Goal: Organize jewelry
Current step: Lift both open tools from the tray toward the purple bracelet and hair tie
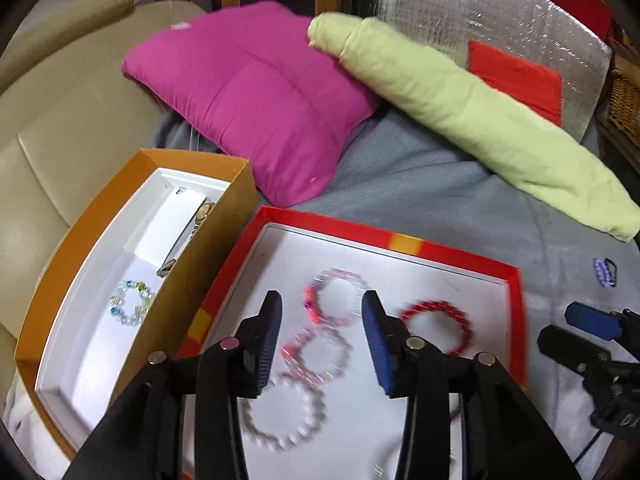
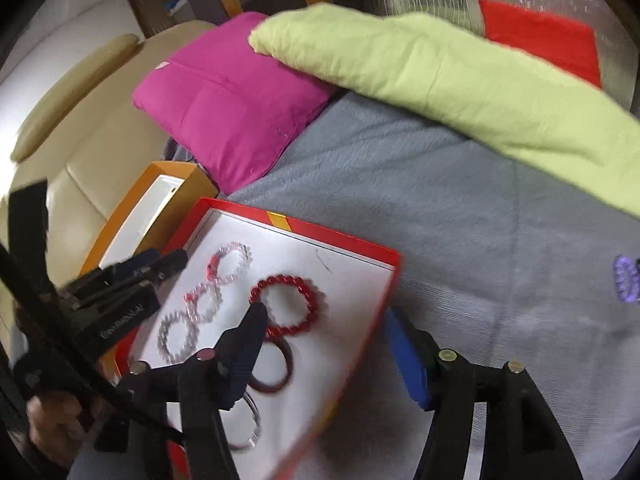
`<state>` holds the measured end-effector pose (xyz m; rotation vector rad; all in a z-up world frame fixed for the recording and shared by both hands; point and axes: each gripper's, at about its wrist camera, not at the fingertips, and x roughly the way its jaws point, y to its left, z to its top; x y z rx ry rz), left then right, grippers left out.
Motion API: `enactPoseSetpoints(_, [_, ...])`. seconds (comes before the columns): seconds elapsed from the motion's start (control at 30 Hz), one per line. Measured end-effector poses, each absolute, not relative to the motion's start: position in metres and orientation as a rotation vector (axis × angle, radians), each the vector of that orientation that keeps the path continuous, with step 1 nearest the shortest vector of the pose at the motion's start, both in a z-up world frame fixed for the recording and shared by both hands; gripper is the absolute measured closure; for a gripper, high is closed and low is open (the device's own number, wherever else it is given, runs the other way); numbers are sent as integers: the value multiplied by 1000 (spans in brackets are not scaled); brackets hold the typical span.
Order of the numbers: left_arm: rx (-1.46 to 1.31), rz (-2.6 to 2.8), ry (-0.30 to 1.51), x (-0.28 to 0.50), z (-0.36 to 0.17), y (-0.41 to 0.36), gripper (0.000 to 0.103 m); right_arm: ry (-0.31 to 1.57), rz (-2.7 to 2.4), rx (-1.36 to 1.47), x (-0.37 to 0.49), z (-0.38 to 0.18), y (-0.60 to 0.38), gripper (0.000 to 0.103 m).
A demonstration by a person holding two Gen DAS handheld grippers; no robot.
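A red-rimmed box (image 1: 404,242) (image 2: 336,246) with a white floor holds several bead bracelets: a red one (image 1: 438,330) (image 2: 288,306), pink and clear ones (image 1: 332,300) (image 2: 230,266), a whitish one (image 1: 284,420) (image 2: 176,338), and a dark red bangle (image 2: 276,372). An orange box (image 1: 196,264) (image 2: 132,208) to its left holds a pale bead bracelet (image 1: 131,307) and a watch (image 1: 192,232). A purple bracelet (image 1: 605,273) (image 2: 626,284) lies on the grey blanket. My left gripper (image 1: 322,334) is open above the red box. My right gripper (image 2: 326,344) is open over the box's right edge.
A magenta pillow (image 1: 256,96) (image 2: 228,108) and a rolled lime-green cloth (image 1: 472,120) (image 2: 460,76) lie behind the boxes on the grey blanket (image 1: 420,184) (image 2: 420,208). A beige sofa (image 1: 60,120) is at left. A silver padded sheet with a red patch (image 1: 516,76) stands at back right.
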<state>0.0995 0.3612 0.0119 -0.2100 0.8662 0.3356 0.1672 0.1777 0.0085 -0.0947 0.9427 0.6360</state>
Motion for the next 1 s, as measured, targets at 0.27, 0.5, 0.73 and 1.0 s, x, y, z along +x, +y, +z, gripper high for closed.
enactPoseSetpoints(0.27, [-198,291,835,73,35,292,45,903,569,-136,134,13,100,27])
enactPoseSetpoints(0.5, [-167,218,851,70,42,225,41,908,475,-105,120,5,14,24])
enactPoseSetpoints(0.73, [-154,123,880,73,36,160,40,933,368,-38,112,-12,-69,24])
enactPoseSetpoints(1.0, [-121,32,949,83,-3,105,40,972,268,30,114,-35,-133,24])
